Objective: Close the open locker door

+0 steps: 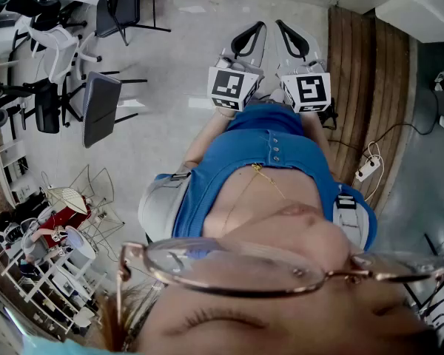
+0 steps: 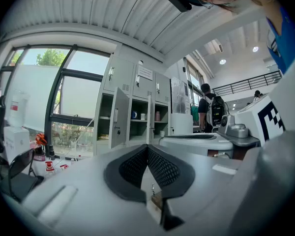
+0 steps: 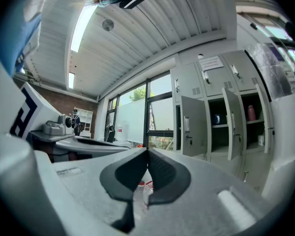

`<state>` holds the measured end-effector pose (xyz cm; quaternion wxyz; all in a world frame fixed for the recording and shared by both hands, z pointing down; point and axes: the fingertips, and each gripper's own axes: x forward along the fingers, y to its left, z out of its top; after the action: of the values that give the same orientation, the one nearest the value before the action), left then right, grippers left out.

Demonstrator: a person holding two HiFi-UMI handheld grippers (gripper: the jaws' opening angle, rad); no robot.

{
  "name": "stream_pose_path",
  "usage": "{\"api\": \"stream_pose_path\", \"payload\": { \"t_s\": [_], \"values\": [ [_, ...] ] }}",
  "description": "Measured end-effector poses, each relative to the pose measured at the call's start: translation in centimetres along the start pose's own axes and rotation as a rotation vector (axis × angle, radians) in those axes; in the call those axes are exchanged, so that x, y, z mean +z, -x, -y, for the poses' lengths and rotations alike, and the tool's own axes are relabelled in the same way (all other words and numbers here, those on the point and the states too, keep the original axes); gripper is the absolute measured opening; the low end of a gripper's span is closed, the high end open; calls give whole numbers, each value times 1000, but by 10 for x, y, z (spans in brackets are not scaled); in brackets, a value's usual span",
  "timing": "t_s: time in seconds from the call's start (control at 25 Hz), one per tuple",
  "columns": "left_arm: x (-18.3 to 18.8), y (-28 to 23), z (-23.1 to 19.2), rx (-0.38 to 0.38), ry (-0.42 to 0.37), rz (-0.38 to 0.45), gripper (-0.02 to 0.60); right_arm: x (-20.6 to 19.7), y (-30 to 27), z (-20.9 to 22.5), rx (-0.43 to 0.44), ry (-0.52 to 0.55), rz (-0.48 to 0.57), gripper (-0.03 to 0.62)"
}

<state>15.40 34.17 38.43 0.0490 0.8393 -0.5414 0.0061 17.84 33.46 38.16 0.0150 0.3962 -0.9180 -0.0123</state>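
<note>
Now left gripper [image 2: 147, 147] level, jaws closed tip to tip, nothing between. Locker [image 2: 137, 90] well ahead; open door [image 2: 119, 118] at 11 o'clock from tips. Right gripper [image 3: 147, 151] level alongside, jaws closed, empty; same door at 2 o'clock from its tips, well apart.

Head camera: steeply down over the chest [image 1: 266, 154] to the floor [image 1: 170, 124], left tool [image 1: 260, 26] and right tool [image 1: 281, 26] at frame top. Tool cameras: low behind own jaws, level, facing far lockers [image 2: 142, 90]; both share lockers and window [image 2: 64, 102].
</note>
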Motion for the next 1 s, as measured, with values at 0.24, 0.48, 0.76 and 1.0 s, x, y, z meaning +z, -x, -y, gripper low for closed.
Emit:
{"api": "stream_pose_path", "payload": {
  "t_s": [0.24,0.48,0.76,1.0],
  "values": [
    [-5,0,15,7,10,3,0,-2,16,9,10,-19,22,0],
    [-1,0,10,46,27,5,0,2,14,8,52,-45,41,-1],
    [-6,-16,-13,57,37,6,0,0,-10,15,49,-40,39,-1],
    [7,-37,-44,15,44,15,0,3,-47,23,20,-39,35,0]
  ]
}}
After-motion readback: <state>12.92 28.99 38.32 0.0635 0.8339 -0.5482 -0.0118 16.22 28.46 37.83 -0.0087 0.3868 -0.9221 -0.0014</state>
